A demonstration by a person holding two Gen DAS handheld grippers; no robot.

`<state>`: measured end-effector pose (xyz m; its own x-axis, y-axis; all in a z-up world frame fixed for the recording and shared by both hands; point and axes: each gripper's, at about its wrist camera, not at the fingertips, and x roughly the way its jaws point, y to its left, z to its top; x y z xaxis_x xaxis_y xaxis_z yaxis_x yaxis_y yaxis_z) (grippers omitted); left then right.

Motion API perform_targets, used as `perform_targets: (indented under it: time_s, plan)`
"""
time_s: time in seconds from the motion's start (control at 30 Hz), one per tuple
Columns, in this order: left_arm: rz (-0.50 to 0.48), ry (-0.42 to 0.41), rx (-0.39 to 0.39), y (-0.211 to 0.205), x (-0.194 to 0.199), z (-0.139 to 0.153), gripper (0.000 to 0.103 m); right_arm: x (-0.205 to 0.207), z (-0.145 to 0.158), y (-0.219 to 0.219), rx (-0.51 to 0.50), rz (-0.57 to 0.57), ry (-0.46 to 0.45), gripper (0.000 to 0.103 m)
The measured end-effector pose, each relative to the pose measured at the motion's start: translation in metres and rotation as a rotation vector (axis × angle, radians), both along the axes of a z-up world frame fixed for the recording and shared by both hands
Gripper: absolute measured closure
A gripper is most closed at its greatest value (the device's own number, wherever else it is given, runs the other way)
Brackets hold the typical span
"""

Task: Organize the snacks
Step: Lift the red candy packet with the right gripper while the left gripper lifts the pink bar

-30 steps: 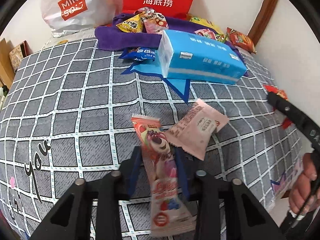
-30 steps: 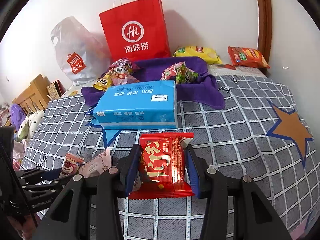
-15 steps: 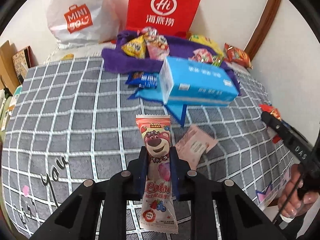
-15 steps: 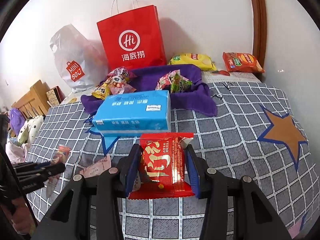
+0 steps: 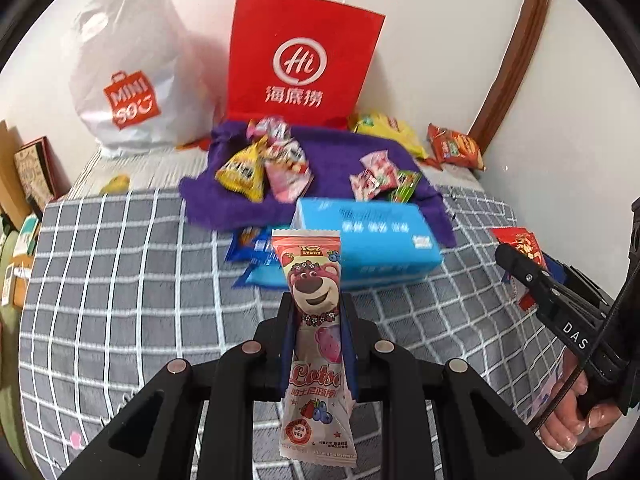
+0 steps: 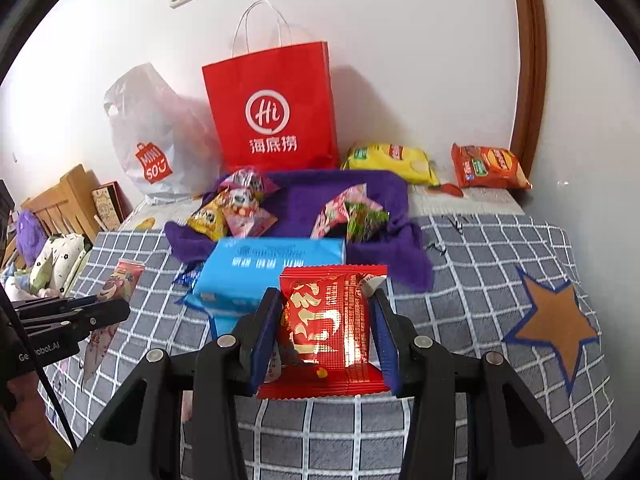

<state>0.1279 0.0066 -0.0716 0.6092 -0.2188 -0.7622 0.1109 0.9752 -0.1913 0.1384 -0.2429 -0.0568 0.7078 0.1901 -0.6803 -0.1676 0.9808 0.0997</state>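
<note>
My left gripper [image 5: 316, 312] is shut on a long pink Lotso bear snack packet [image 5: 316, 292] and holds it upright above the bed. My right gripper [image 6: 326, 322] is shut on a red foil snack packet [image 6: 328, 320], also lifted. The left gripper shows in the right wrist view [image 6: 116, 312] with its packet [image 6: 120, 284]. A purple cloth [image 5: 332, 148] at the back holds several snack packets [image 5: 244, 172]. A blue tissue pack [image 5: 372, 240] lies in front of it.
A red paper bag [image 5: 300, 64] and a white plastic bag [image 5: 132, 80] stand against the wall. A yellow chip bag [image 6: 392, 160] and an orange chip bag [image 6: 488, 168] lie at the back right. A blue packet [image 5: 252, 248] lies beside the tissue pack on the checked blanket [image 5: 120, 272].
My left gripper has lifted the Lotso packet off the blanket and raised it, tilting up toward the purple cloth. The right gripper rose slightly with the red packet still held.
</note>
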Motion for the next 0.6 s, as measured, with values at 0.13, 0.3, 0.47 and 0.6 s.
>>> perform_targets:
  time_s: [0.13, 0.3, 0.47, 0.6]
  plan:
    - [-0.015, -0.017, -0.010, -0.005, 0.015, 0.010, 0.083, 0.015, 0.010, -0.004, 0.005, -0.017, 0.004, 0.059]
    - [-0.029, -0.021, -0.031, -0.008, 0.036, 0.021, 0.083, 0.035, 0.019, -0.007, -0.003, -0.027, 0.007, 0.059]
    - [-0.030, -0.030, -0.024, -0.010, 0.049, 0.029, 0.083, 0.054, 0.023, -0.008, 0.009, -0.035, 0.027, 0.059]
    - [-0.028, -0.039, -0.015, -0.010, 0.060, 0.036, 0.083, 0.068, 0.023, -0.005, 0.006, -0.037, 0.035, 0.058]
